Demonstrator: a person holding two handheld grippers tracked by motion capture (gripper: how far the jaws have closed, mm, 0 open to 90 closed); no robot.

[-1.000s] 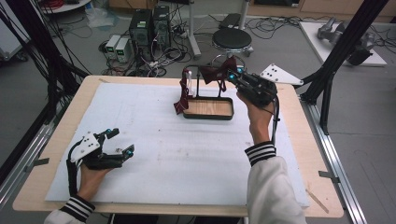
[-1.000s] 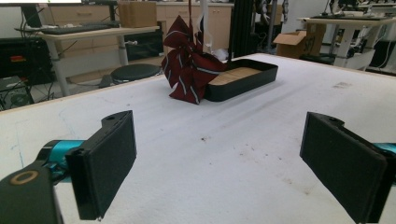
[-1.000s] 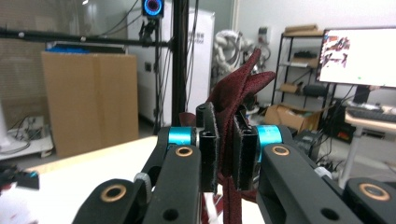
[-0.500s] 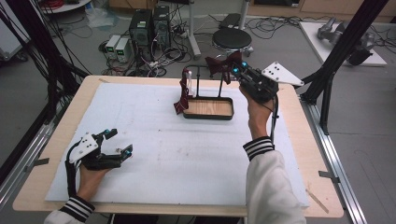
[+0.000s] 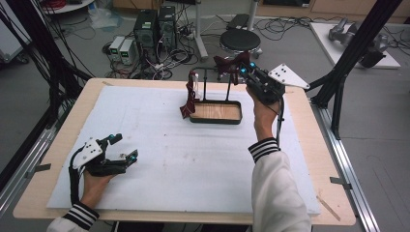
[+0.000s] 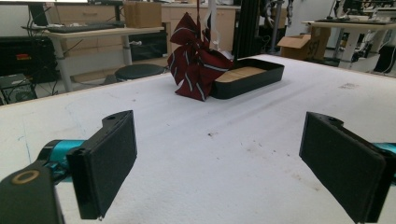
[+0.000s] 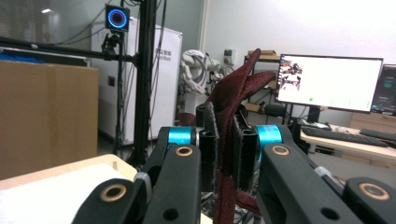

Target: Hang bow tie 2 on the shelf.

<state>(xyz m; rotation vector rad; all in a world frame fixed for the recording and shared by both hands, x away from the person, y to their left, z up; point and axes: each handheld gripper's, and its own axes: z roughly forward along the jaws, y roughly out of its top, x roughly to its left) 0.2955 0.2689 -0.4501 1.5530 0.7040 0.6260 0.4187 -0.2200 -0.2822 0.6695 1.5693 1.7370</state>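
Dark red cloth (image 7: 233, 121) is pinched in the right gripper (image 5: 240, 73), held up at the far end of the surface (image 5: 159, 145) over the right post of a small black rack (image 5: 215, 92) that rises from a wood-bottomed tray (image 5: 216, 112); the right gripper view shows both fingers (image 7: 208, 144) pressed together on the fabric, which runs up between them and flops over at the top. A second red striped cloth (image 6: 196, 65) already hangs from the rack's left end, draping down beside the tray. The main risk, judging from this, is that the thin cloth slides out of the narrow pinch or snags on the rack's upright and tips the light stand, since nothing steadies the tray. If it is released before the fabric sits over the bar, it would likely slump into the tray or onto the surface. The right forearm stretches forward from the near edge, wrist raised, the gripper pointing away toward the rack with its grey plate (image 5: 289, 76) uppermost. The left gripper (image 5: 121, 147) rests low near the front left corner, well apart from the tray, aimed across the surface at it, its fingers (image 6: 105, 168) spread wide with nothing between them.
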